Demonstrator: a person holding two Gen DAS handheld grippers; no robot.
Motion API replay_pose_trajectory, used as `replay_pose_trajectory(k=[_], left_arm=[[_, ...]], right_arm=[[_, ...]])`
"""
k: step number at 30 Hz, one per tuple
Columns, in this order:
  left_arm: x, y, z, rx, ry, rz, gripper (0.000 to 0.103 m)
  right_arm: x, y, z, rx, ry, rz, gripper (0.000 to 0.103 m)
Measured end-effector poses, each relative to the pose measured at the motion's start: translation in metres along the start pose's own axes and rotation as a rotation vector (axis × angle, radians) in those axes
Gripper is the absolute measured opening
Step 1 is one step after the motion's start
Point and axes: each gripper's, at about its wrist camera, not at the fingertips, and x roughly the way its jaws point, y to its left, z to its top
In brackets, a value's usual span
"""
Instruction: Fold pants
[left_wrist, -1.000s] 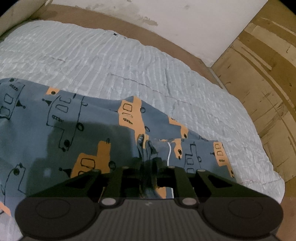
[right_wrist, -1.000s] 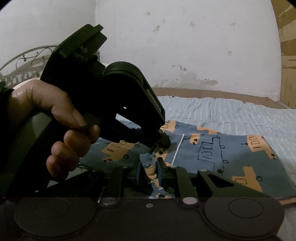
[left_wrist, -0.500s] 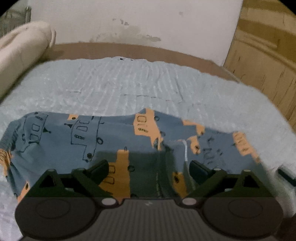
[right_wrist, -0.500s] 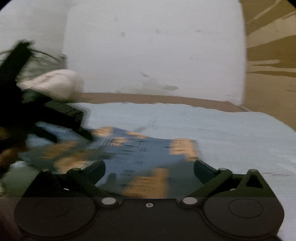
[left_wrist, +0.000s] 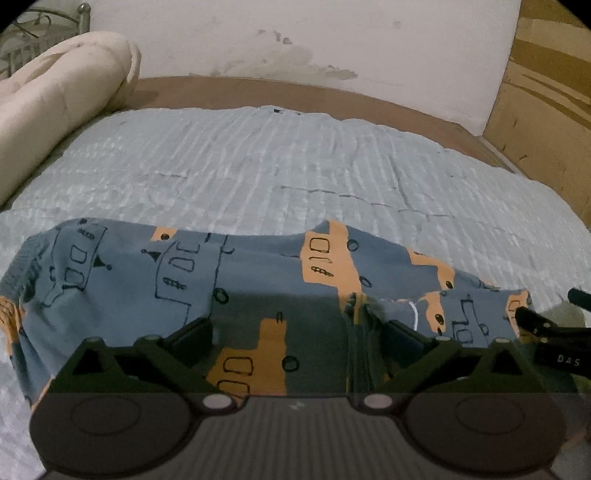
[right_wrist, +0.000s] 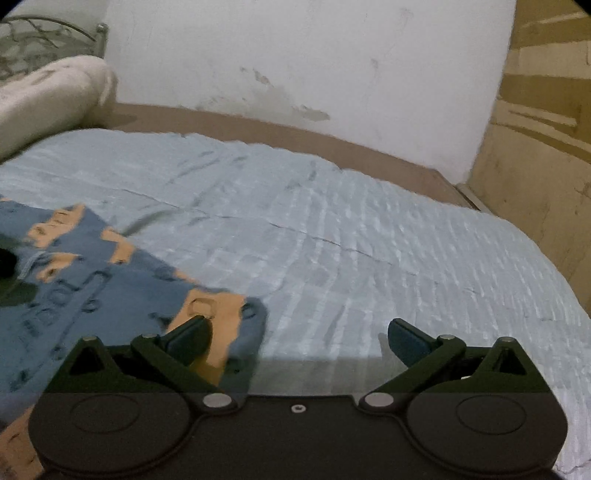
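Note:
Blue-grey pants (left_wrist: 184, 280) printed with orange trucks lie folded across the light blue bedspread (left_wrist: 295, 166). My left gripper (left_wrist: 297, 332) hovers over their near edge; its jaws are opening wide, with cloth lying under them and neither pad pressing on it. A ridge of fabric (left_wrist: 354, 306) stands up by the right finger. The right gripper (left_wrist: 546, 332) shows at that view's right edge. In the right wrist view the right gripper (right_wrist: 299, 332) is open over the bedspread (right_wrist: 369, 240), its left finger above the pants' (right_wrist: 92, 295) right corner.
A rolled cream blanket (left_wrist: 55, 110) lies at the back left by a metal headboard (right_wrist: 37, 40). A brown bed edge (left_wrist: 258, 92) runs under the stained white wall (left_wrist: 332, 37). A wooden panel (left_wrist: 546, 92) stands on the right.
Both grippers were shut on a pinch of the pants and have let go and opened wide. The right one has swung off to the right; the left has tipped upward in place.

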Motion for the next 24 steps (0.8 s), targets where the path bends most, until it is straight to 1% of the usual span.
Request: replay_pose_trajectory(k=[2, 4, 8, 13, 16, 19, 22, 24], left_arm=[[-0.002, -0.002, -0.004, 0.019, 0.000, 0.006, 0.102], [-0.005, -0.004, -0.009, 0.039, 0.000, 0.007, 0.102], [-0.019, -0.006, -0.027, 0.081, -0.029, 0.016, 0.102], [-0.040, -0.007, -0.054, 0.101, -0.095, 0.043, 0.102], [-0.048, -0.008, -0.062, 0.103, -0.119, 0.048, 0.102], [-0.057, -0.005, -0.060, 0.066, -0.105, 0.035, 0.102], [-0.069, 0.002, -0.057, 0.009, -0.109, 0.004, 0.102], [-0.079, 0.009, -0.056, -0.024, -0.118, -0.002, 0.102]], right_arm=[[0.004, -0.003, -0.001, 0.023, 0.019, 0.007, 0.102], [-0.001, -0.004, -0.006, 0.041, 0.018, 0.000, 0.102], [-0.034, -0.005, -0.030, 0.060, 0.009, 0.000, 0.102], [-0.081, 0.002, -0.070, 0.077, -0.076, -0.050, 0.102], [-0.097, 0.009, -0.090, 0.083, -0.141, -0.086, 0.102], [-0.100, 0.016, -0.094, 0.077, -0.165, -0.123, 0.102], [-0.105, 0.022, -0.083, 0.083, -0.160, -0.157, 0.102], [-0.117, 0.028, -0.074, 0.098, -0.209, -0.133, 0.102]])
